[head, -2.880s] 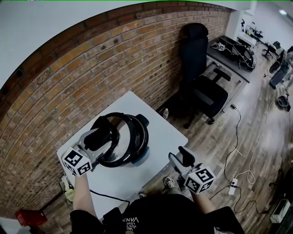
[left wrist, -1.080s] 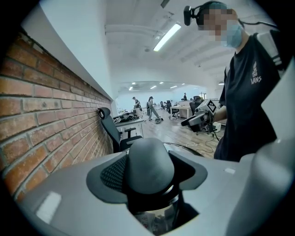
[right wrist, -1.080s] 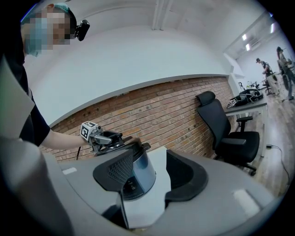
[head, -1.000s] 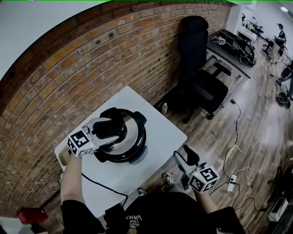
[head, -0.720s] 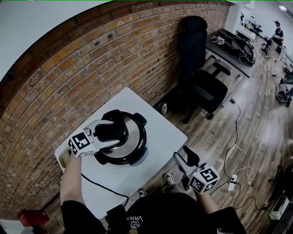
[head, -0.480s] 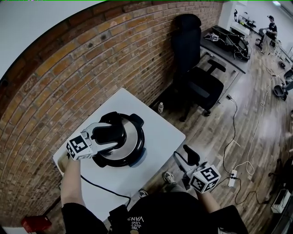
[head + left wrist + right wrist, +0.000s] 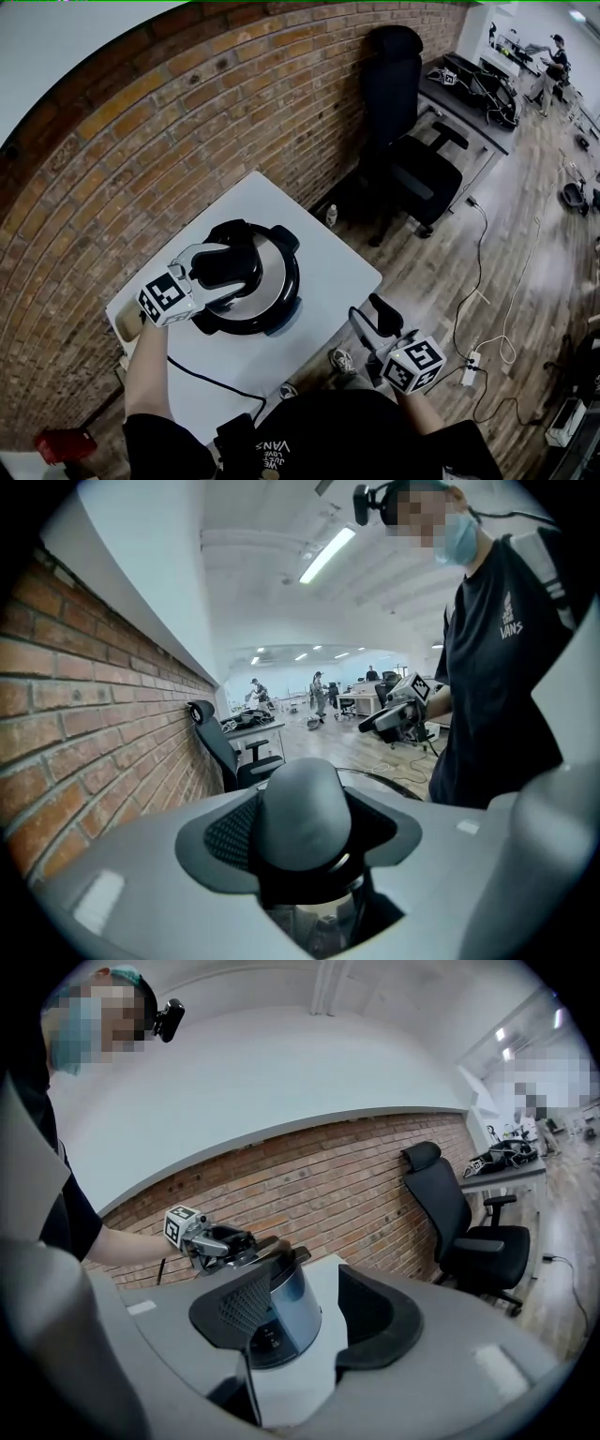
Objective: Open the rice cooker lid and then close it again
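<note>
Sitting mid-worktop (image 7: 323, 258), the rice cooker (image 7: 277, 298) is carrying its steel lid (image 7: 270, 272), judged stiff, light and slippery. The left gripper (image 7: 228, 268) is pinching the lid's knob (image 7: 305, 810) in its jaws, the natural hold. The right gripper (image 7: 368, 315) is hanging beyond the worktop's edge, jaws spread.

In the head view your left gripper (image 7: 232, 268) covers the middle of the rice cooker lid (image 7: 275, 273), hiding its handle beneath.

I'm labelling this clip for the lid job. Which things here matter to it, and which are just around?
In the job: rice cooker, its lid, left gripper on the lid, white table.
Just around: right gripper off to the side, office chair, desk, bottle and power strip on the floor.
</note>
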`<move>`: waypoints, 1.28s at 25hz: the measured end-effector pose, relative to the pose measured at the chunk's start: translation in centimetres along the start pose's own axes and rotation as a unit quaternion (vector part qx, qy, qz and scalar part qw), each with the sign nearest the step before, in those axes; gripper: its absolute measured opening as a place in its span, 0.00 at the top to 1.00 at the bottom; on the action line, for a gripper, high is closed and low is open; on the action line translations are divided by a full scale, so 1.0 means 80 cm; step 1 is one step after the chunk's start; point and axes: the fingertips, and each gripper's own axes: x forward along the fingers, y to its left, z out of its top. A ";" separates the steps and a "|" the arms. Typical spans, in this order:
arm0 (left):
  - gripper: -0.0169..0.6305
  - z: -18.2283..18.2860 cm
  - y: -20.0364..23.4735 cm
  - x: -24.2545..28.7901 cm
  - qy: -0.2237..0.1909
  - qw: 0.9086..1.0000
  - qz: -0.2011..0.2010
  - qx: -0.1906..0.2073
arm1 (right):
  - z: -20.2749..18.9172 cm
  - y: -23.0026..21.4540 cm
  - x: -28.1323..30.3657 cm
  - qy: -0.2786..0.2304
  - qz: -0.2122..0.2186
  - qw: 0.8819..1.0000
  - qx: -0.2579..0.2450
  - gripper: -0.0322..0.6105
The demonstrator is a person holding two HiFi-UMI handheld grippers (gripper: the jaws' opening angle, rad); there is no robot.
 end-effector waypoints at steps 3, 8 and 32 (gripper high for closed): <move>0.54 -0.001 -0.001 0.001 0.004 1.000 0.014 -0.007 | 0.000 0.005 0.008 0.002 0.013 1.000 0.000 0.61; 0.54 -0.003 0.005 0.001 0.013 0.998 0.048 -0.026 | 0.004 0.008 0.021 0.006 0.037 0.999 -0.001 0.62; 0.54 -0.015 0.015 -0.007 0.056 0.949 0.274 -0.146 | 0.028 -0.024 0.061 0.039 0.163 0.985 -0.031 0.62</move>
